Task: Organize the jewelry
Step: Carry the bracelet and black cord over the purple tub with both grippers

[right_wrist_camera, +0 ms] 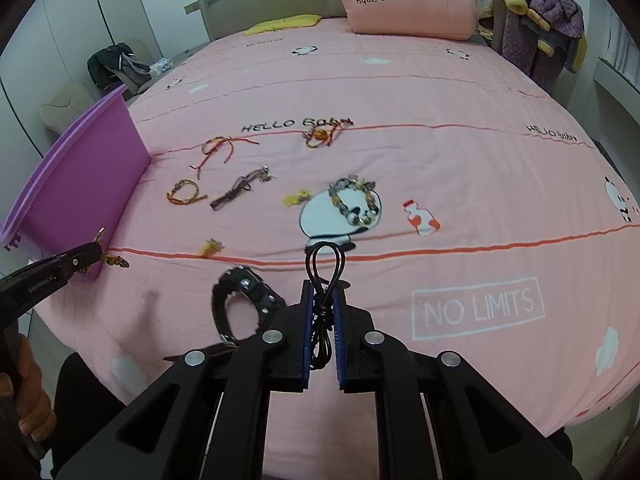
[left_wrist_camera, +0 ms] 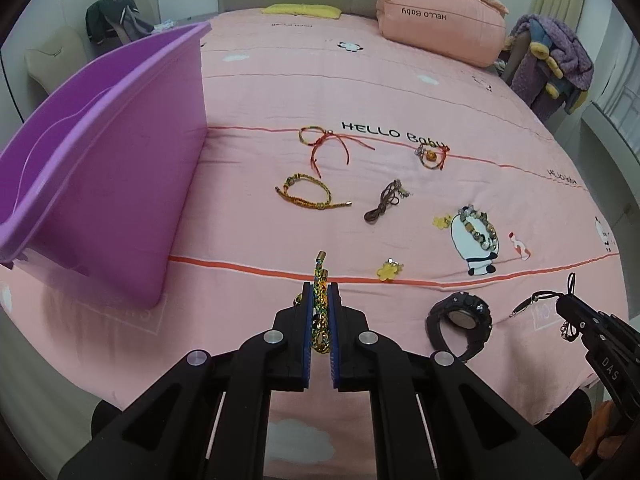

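Loose on the pink bedspread (left_wrist_camera: 280,92): 3 woven cord bracelets w/ red or orange-yellow threads (left_wrist_camera: 306,192), 1 brown cord bracelet (left_wrist_camera: 384,202), 1 chunky beaded bracelet (left_wrist_camera: 480,228), 2 yellow flower-shaped charms (left_wrist_camera: 388,270), 1 black wristwatch (left_wrist_camera: 460,320). Far left – 1 purple plastic bin (left_wrist_camera: 120,184). Held – 2 more cord pieces.

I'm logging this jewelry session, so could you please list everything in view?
bin: 1, purple, left side of bed
bracelets: 5 lying on the bed, namely red-string, orange braided, brown cord, charm, beaded
hair clips: 2, yellow, and
watch: 1, black, near edge
woven bracelet: 1, gold-green, in left gripper
black cord: 1, in right gripper
bed: 1, pink
pillow: 1, pink, at head
left gripper: shut
right gripper: shut
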